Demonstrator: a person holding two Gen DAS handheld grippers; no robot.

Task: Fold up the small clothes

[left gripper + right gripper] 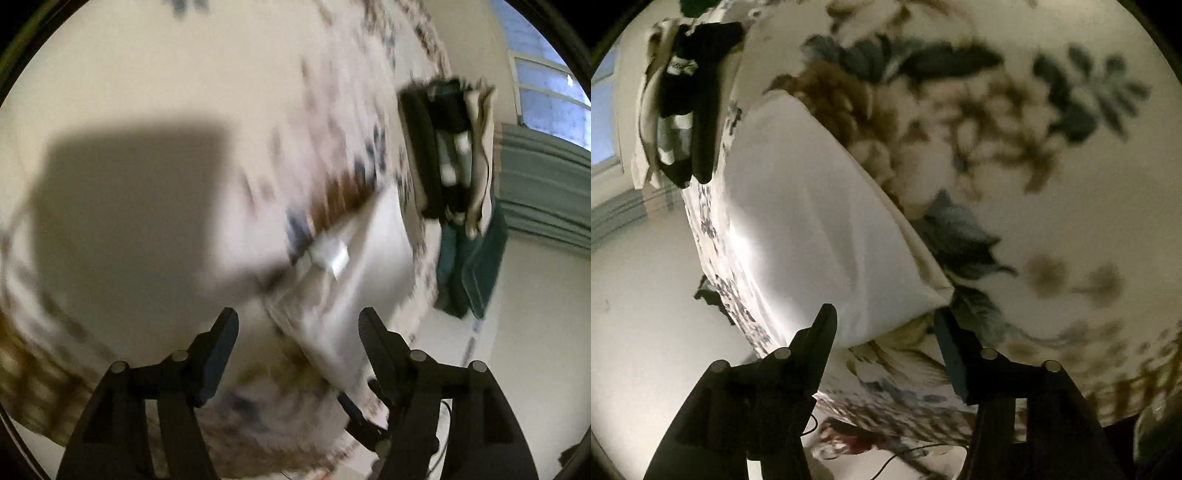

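Note:
A folded white garment (820, 229) lies on the floral cloth (1052, 166) that covers the surface. My right gripper (884, 321) is open, with the garment's near corner between its fingers. In the left wrist view, which is blurred by motion, the same white garment (354, 273) shows a small label. My left gripper (297, 325) is open just above the garment's near edge. A pile of dark and striped clothes (683, 110) lies at the far edge of the surface; it also shows in the left wrist view (443, 147).
A teal cloth (472, 266) hangs off the surface edge below the pile. A window (546, 85) and grey-green curtain (546, 192) stand behind. Pale floor (646, 314) lies beyond the surface edge, with thin cables (886, 461) near my right gripper.

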